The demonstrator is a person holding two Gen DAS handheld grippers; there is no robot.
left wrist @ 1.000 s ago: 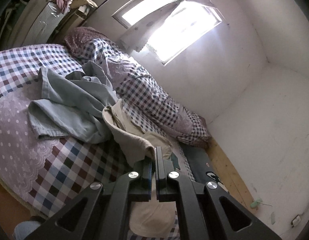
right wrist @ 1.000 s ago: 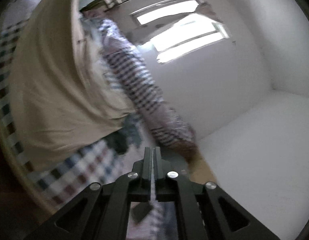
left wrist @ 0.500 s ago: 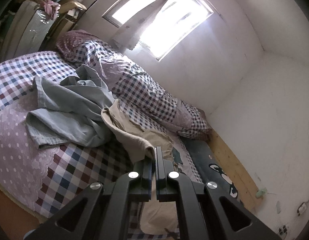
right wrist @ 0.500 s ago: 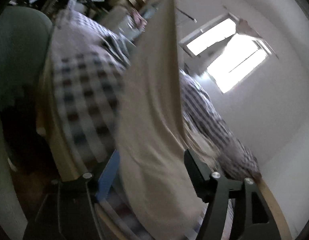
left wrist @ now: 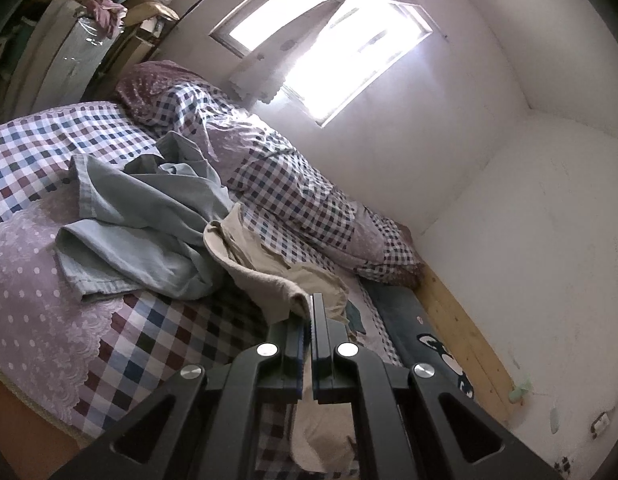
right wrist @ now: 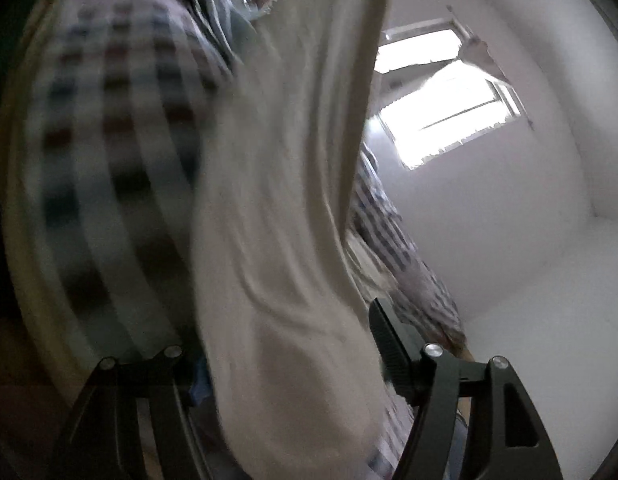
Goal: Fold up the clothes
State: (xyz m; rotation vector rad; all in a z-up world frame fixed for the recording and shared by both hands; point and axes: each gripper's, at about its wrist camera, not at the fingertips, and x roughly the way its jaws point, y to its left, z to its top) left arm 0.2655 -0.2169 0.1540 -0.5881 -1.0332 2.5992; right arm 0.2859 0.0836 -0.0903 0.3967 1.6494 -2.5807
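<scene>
A beige garment [left wrist: 261,276] lies crumpled on the checked bed [left wrist: 169,340], and one edge of it rises into my left gripper [left wrist: 311,308], which is shut on that edge. Beside it, to the left, a light blue garment [left wrist: 149,232] sits in a heap. In the right wrist view the same beige garment [right wrist: 289,200] hangs down as a long drape, blurred. It passes between the spread fingers of my right gripper [right wrist: 285,360], which is open. The right finger [right wrist: 389,336] stands apart from the cloth; the left one is mostly hidden behind it.
A rolled checked quilt [left wrist: 293,196] runs along the wall under the bright window [left wrist: 341,52]. A wooden bed frame [left wrist: 461,320] borders the white wall at right. Stacked furniture and clutter [left wrist: 69,48] stand at the upper left. The bed's near edge [right wrist: 25,208] curves at left.
My right gripper went from shut to wide open and sank, and the beige cloth now hangs between its fingers. The left gripper stays shut on the garment's edge, hardly moved.
</scene>
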